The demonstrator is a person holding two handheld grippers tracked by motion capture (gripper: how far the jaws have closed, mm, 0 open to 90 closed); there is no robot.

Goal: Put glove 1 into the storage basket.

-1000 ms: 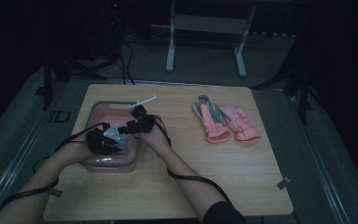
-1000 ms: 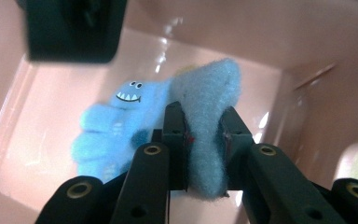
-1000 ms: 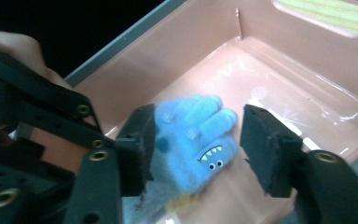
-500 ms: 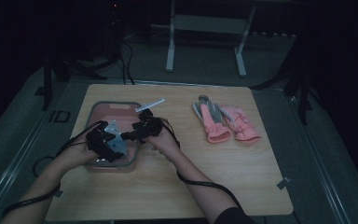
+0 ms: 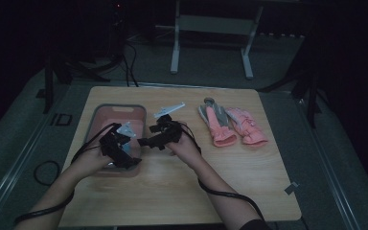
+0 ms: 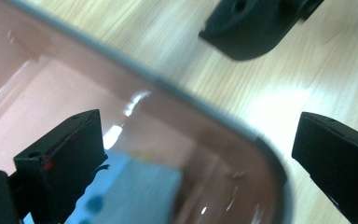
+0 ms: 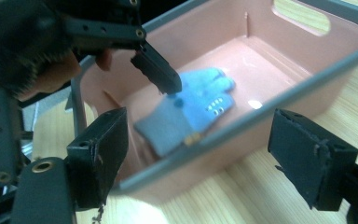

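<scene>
Both hands drawn back toward frame centre; left gripper [image 5: 123,154] and right gripper [image 7: 200,154] just opened, empty. Blue glove [image 7: 191,108] lies in pink bin [image 7: 307,60]: soft, light; pinch cuff.

My high view looks forward and down from above my side of the tabletop [image 5: 230,191], far enough back to take in the whole board and the dark floor beyond. The left gripper view rides on my left hand-held gripper [image 6: 196,158], very close over a corner of the pink bin [image 6: 242,135], probably looking steeply down, though it is blurred. The right gripper view sits low beside the bin's long wall, looking across into it. All three share that bin; the right gripper view also catches my left hand-held gripper.
</scene>
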